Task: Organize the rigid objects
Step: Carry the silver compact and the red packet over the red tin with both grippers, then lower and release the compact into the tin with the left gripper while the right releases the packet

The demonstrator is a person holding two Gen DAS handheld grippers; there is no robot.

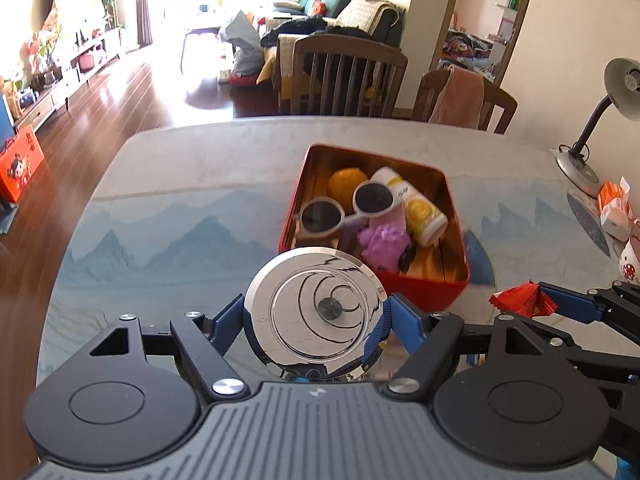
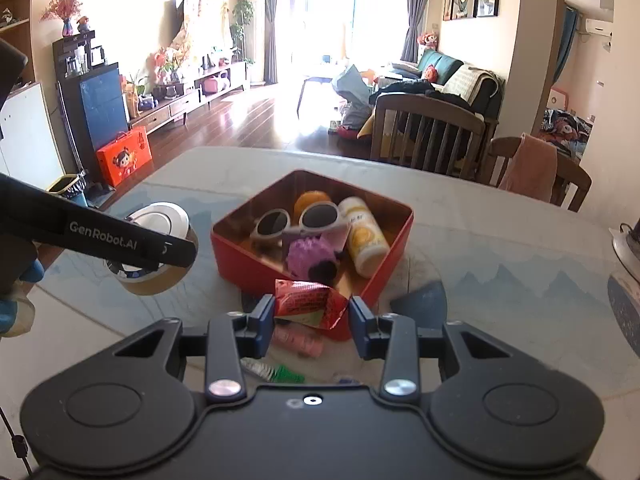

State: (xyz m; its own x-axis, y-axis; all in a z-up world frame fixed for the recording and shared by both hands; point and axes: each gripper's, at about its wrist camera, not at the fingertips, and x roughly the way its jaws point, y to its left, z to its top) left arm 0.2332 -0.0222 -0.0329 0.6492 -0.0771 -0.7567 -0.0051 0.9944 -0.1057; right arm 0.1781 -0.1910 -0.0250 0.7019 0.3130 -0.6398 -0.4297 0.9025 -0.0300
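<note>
A red tin box [image 1: 424, 286] [image 2: 256, 268] stands on the table and holds white sunglasses [image 1: 348, 208] [image 2: 298, 220], an orange [image 1: 346, 182], a yellow-white bottle [image 1: 418, 206] [image 2: 364, 236] and a purple ball [image 1: 384, 242] [image 2: 308, 256]. My left gripper [image 1: 316, 316] is shut on a shiny round metal container [image 1: 316, 312], held just in front of the box; the container also shows in the right wrist view [image 2: 160, 220]. My right gripper [image 2: 312, 312] is shut on a red foil packet [image 2: 310, 302] [image 1: 520, 300] at the box's near corner.
A desk lamp [image 1: 592, 128] and small packets [image 1: 614, 208] stand at the table's right. A pink item [image 2: 300, 340] and a green-tipped item [image 2: 276, 372] lie under my right gripper. Wooden chairs [image 1: 348, 76] stand behind the table.
</note>
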